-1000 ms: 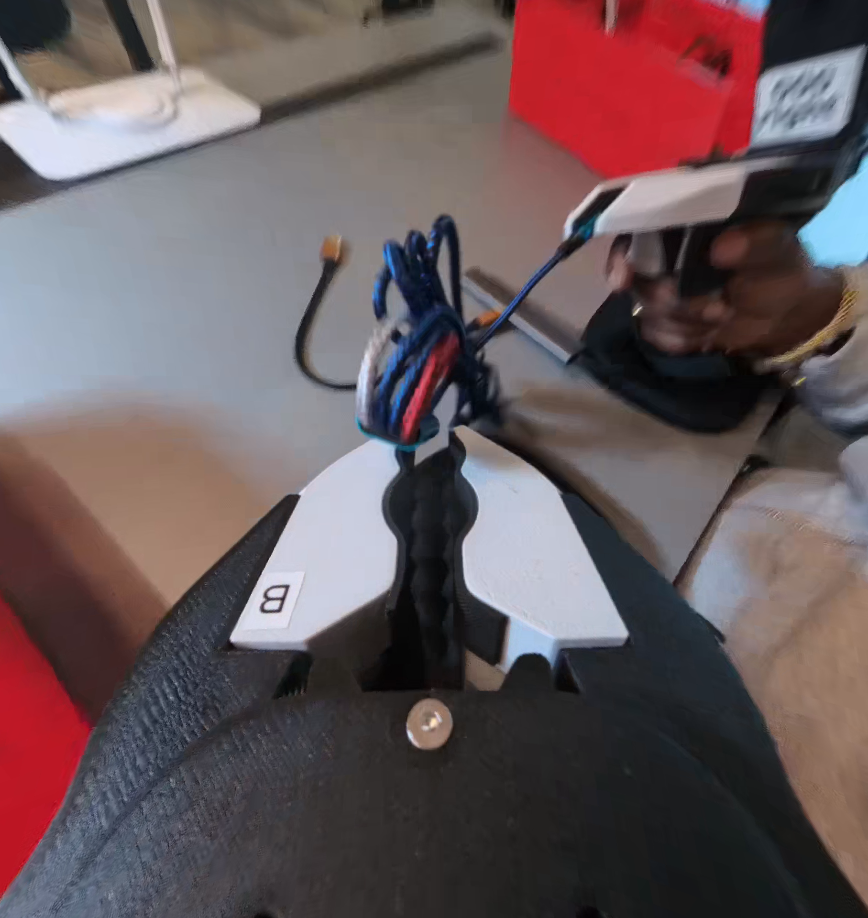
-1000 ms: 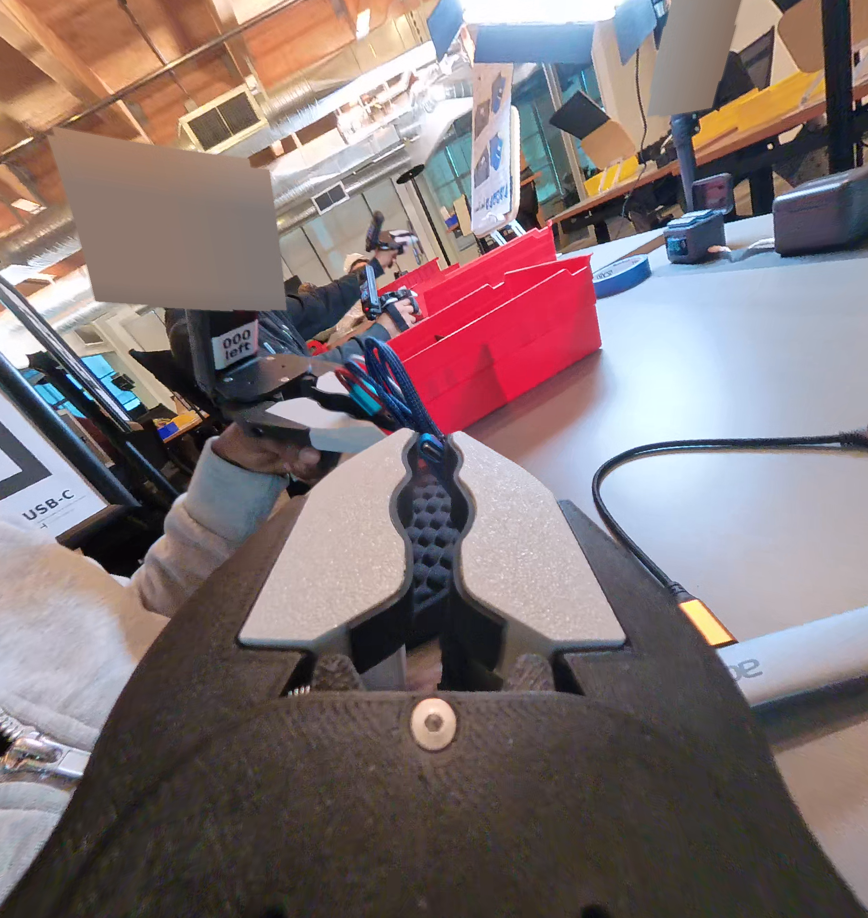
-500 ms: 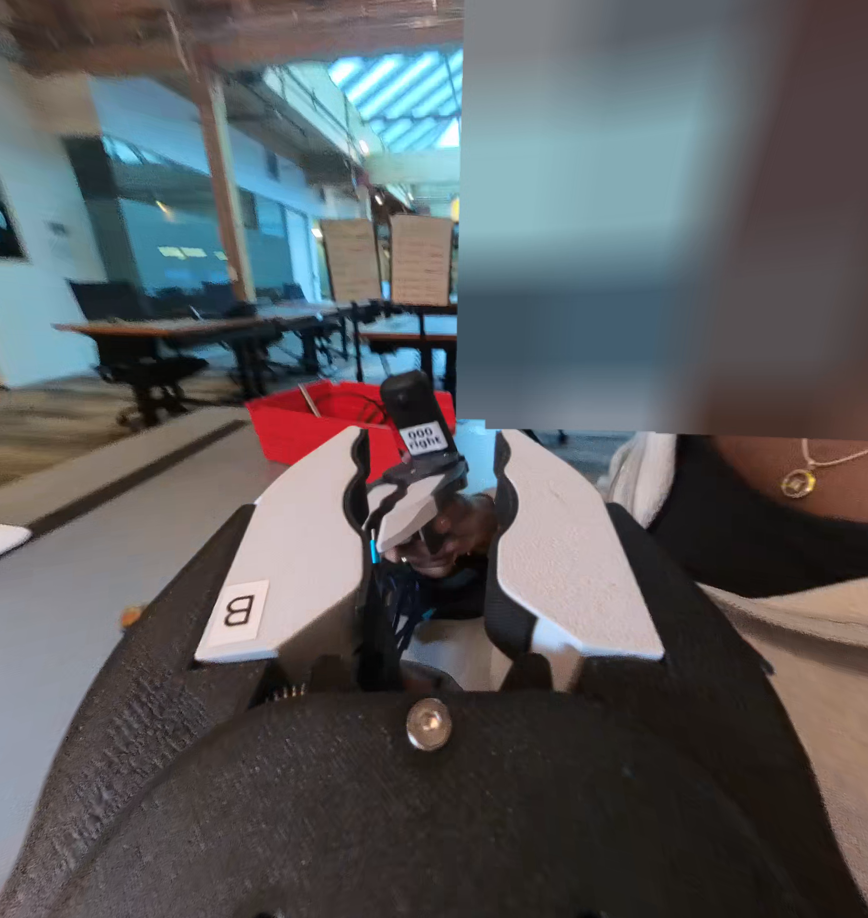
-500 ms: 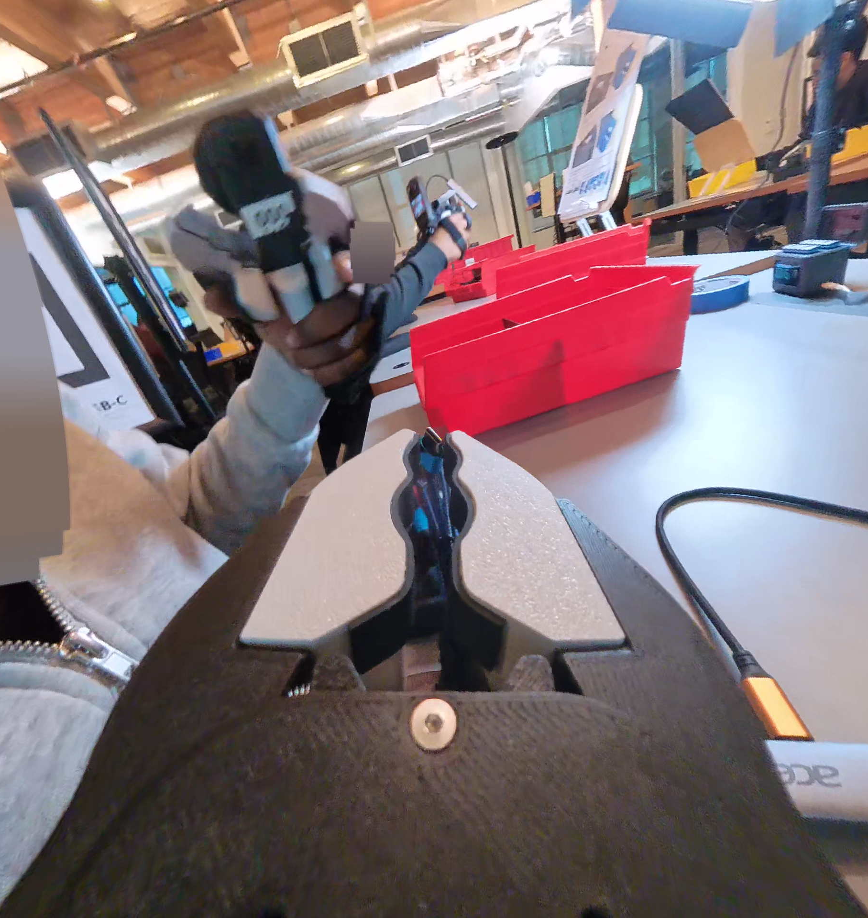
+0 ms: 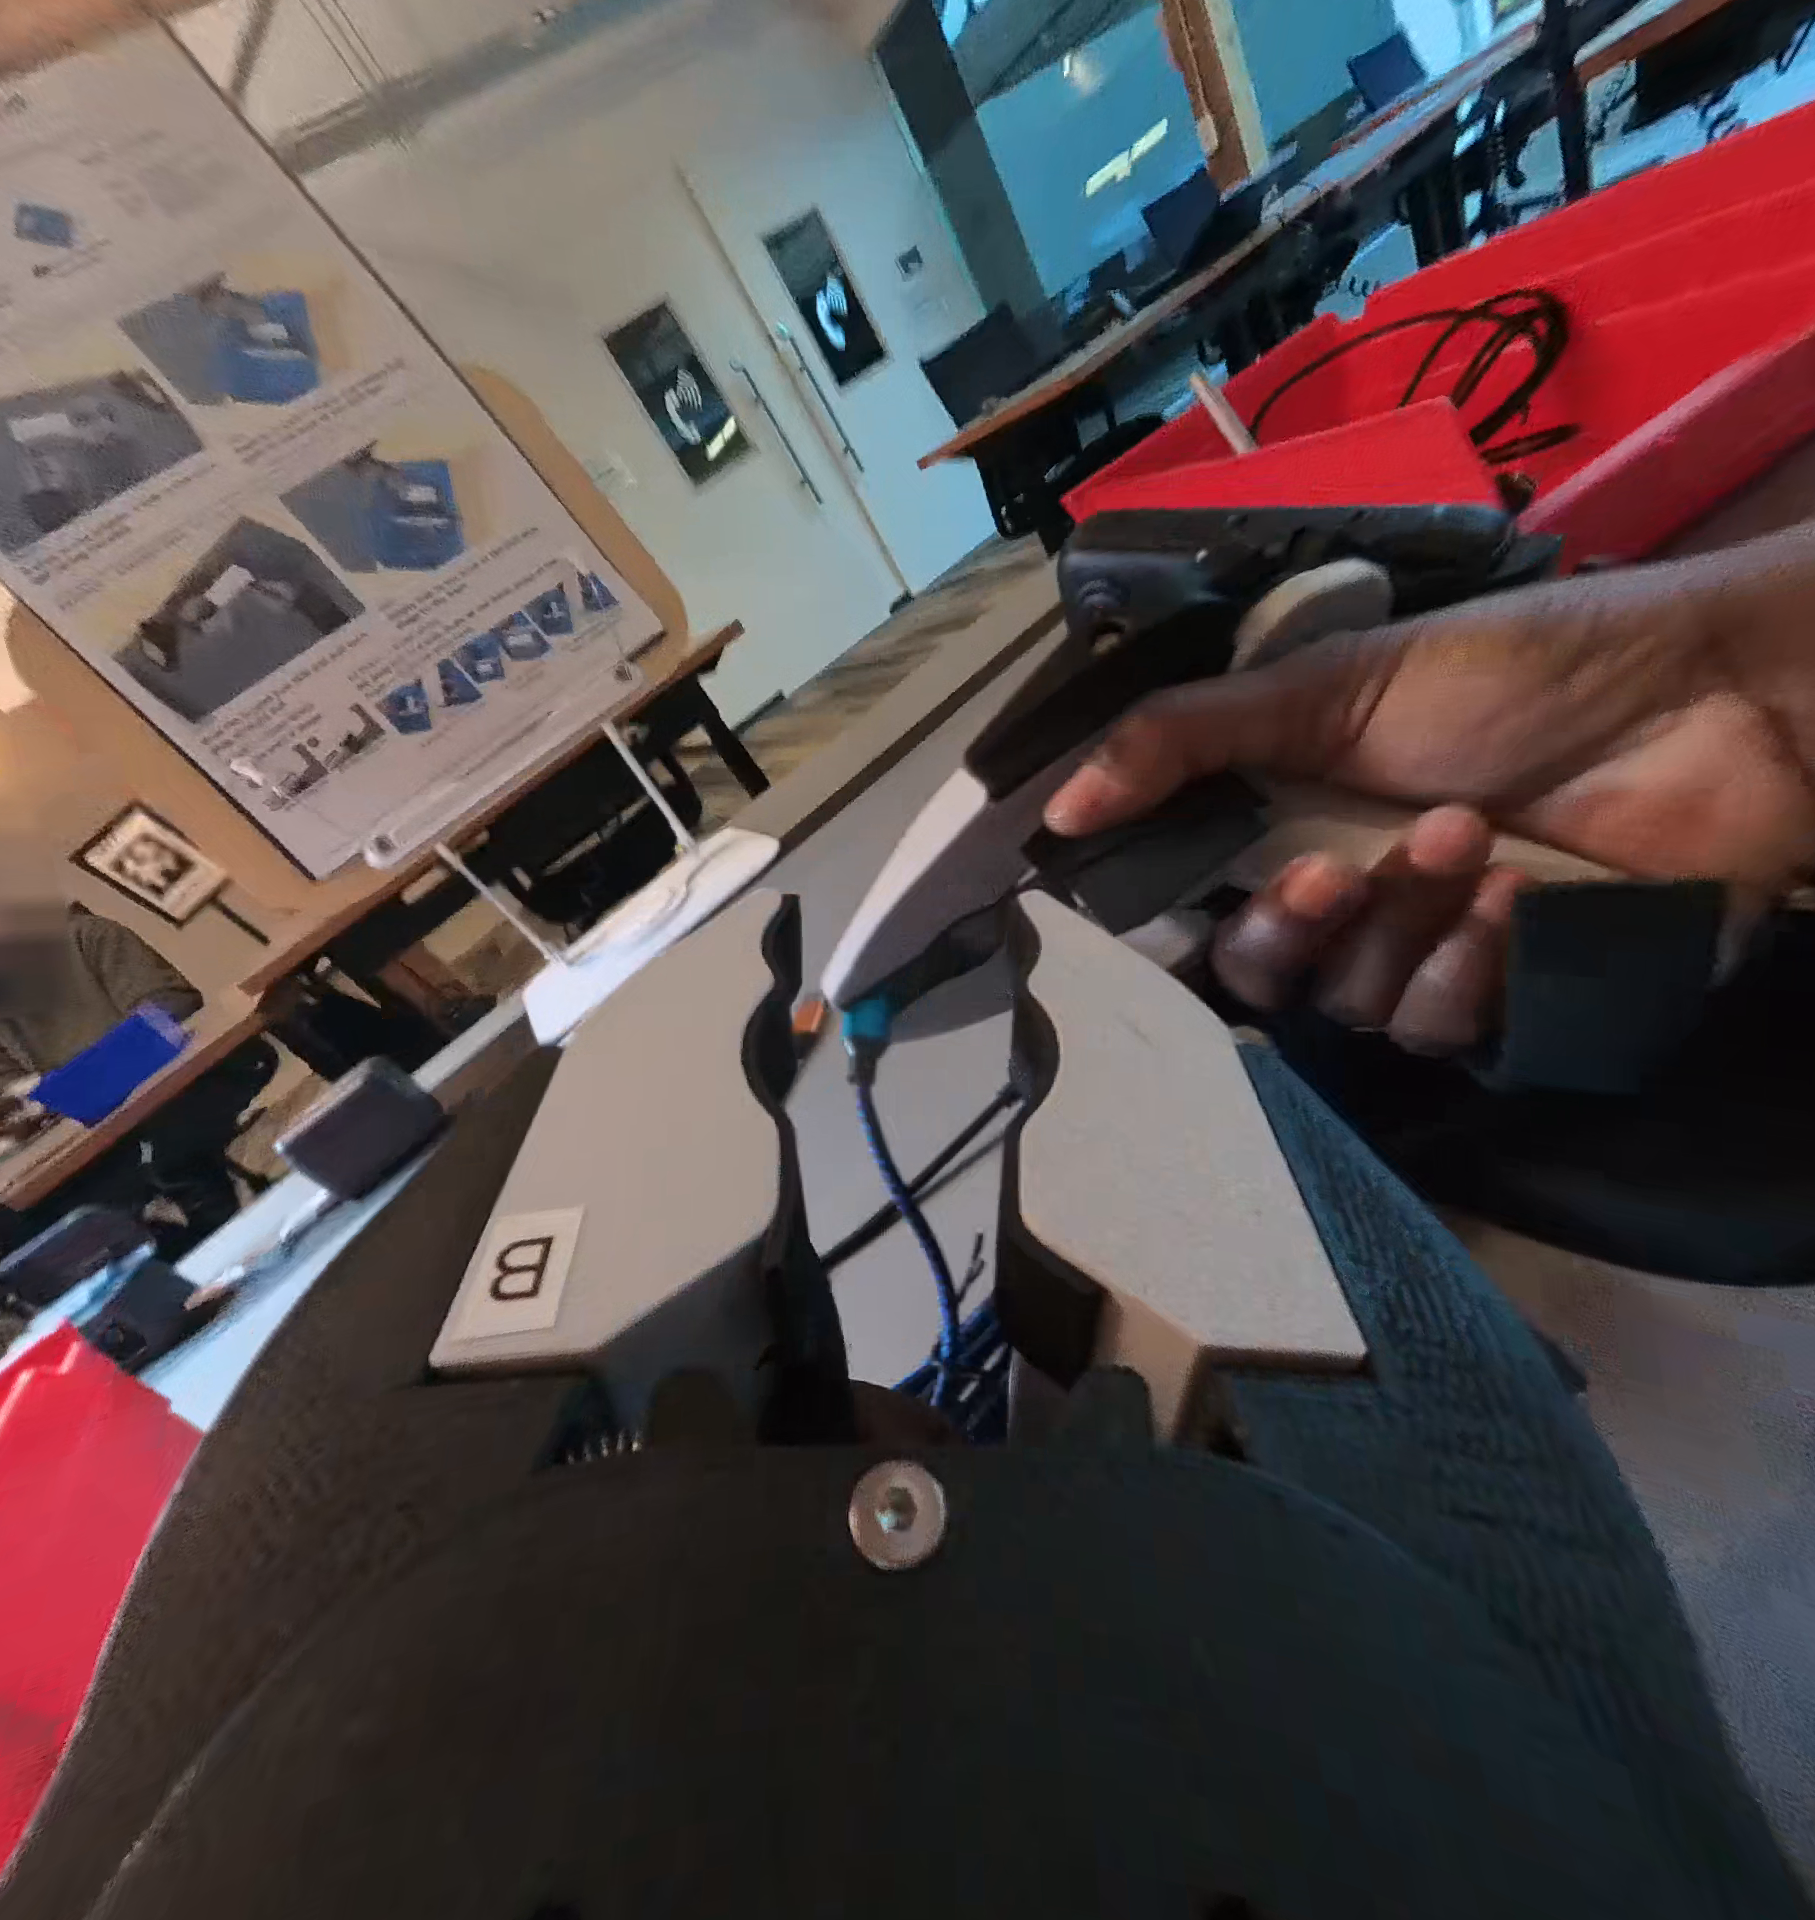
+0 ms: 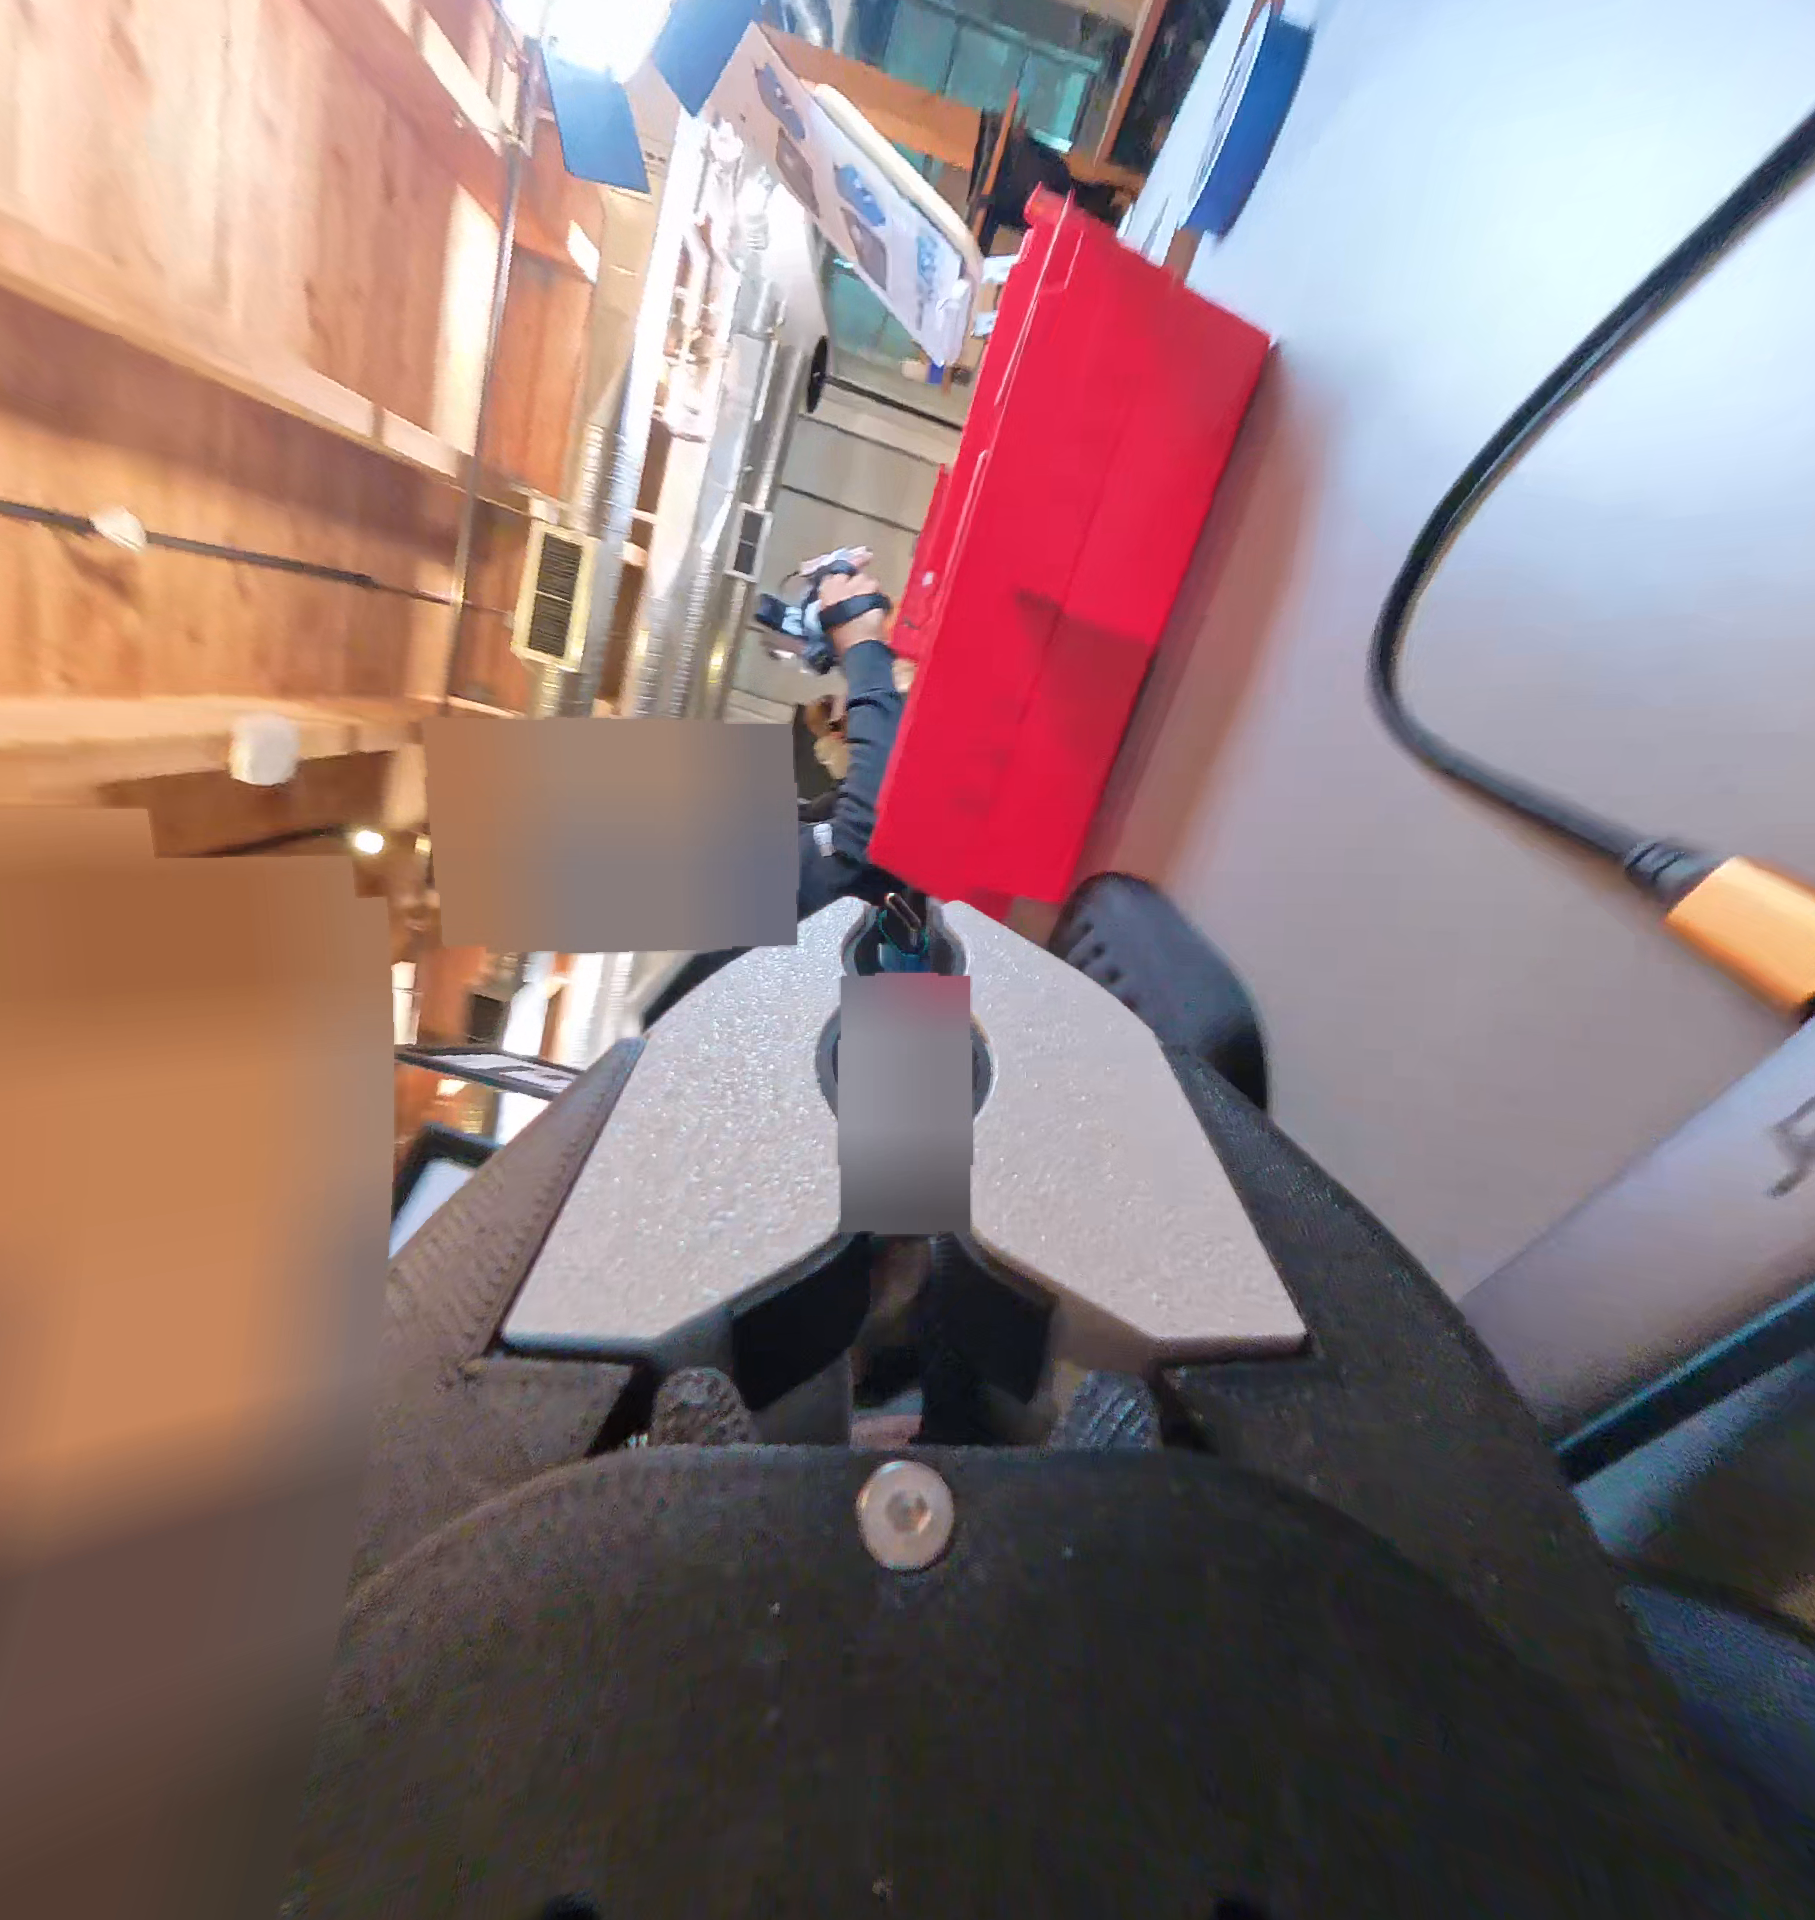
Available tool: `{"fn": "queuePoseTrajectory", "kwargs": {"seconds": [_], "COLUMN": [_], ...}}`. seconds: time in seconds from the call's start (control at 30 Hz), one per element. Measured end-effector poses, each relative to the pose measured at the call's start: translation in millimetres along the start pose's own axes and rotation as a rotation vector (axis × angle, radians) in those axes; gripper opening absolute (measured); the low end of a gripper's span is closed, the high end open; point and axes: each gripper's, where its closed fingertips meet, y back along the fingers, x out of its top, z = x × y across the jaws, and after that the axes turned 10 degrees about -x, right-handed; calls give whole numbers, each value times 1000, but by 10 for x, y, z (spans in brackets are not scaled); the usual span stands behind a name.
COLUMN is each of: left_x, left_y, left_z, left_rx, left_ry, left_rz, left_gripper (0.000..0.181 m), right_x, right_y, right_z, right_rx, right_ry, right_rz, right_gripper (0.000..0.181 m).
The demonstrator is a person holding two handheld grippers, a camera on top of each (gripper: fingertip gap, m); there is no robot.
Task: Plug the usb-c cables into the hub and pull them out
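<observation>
Blue braided usb-c cable (image 5: 908, 1210) hangs from the right gripper (image 5: 861, 1003), pinched at its teal plug, its slack dropping between the spread fingers of the left gripper (image 5: 898, 997). Grey hub (image 6: 1713, 1195) lies on the table (image 6: 1568, 644), an orange-plugged black cable (image 6: 1760, 940) in it.

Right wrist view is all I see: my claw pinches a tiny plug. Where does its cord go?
Observer: The left wrist view shows a blue braided cable hanging down from the plug under the right claw.
Operator: And the other claw?
Observer: The left claw is open, fingers wide apart, gripping nothing.
Operator: What carries my claw?
Observer: A person's hand wraps around its handle.
</observation>
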Motion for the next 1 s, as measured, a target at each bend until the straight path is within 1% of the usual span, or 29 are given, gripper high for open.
{"fn": "queuePoseTrajectory", "kwargs": {"seconds": [0.07,0.17,0.2,0.23,0.27,0.3,0.33,0.37,0.43,0.5,0.53,0.6,0.67,0.7,0.77,0.87,1.0], "left_x": [-139,-231,-244,-232,-222,-246,-292,-291,-282,-294,-293,-296,-310,-333,-355,-345,-336], "left_y": [-61,-37,-14,6,16,15,10,12,28,36,39,49,59,62,79,90,105], "left_z": [-67,-98,-112,-106,-83,-92,-118,-111,-81,-34,14,108,86,61,106,99,94], "left_rx": [18,-36,-41,-52,-68,-58,-34,-35,-59,-106,-148,-241,-263,-264,-316,-315,-323], "left_ry": [54,142,142,129,101,70,37,1,-16,-21,-26,-15,13,24,20,28,54], "left_rz": [-39,25,37,53,62,49,24,33,50,43,43,35,27,16,9,25,37], "left_gripper": [39,39,37,30,28,26,20,18,13,13,15,25,33,33,30,22,12], "right_x": [-50,-64,-65,-75,-97,-128,-148,-151,-140,-112,-106,-139,-207,-235,-282,-329,-300], "right_y": [14,43,48,47,39,30,25,28,45,71,79,81,76,74,68,53,55], "right_z": [-46,-32,-13,4,13,9,10,7,8,14,16,8,-4,-13,-39,-65,-80], "right_rx": [39,77,88,97,104,111,111,115,127,133,132,129,128,127,128,137,164], "right_ry": [-76,-163,-201,-237,-264,-283,-299,-306,-317,-322,-318,-300,-290,-284,-273,-269,-292], "right_rz": [-21,-7,-2,0,-3,-12,-18,-18,-21,-15,-17,-45,-85,-98,-125,-150,-144], "right_gripper": [8,8,7,7,7,7,7,7,6,6,6,6,6,6,6,6,6]}}
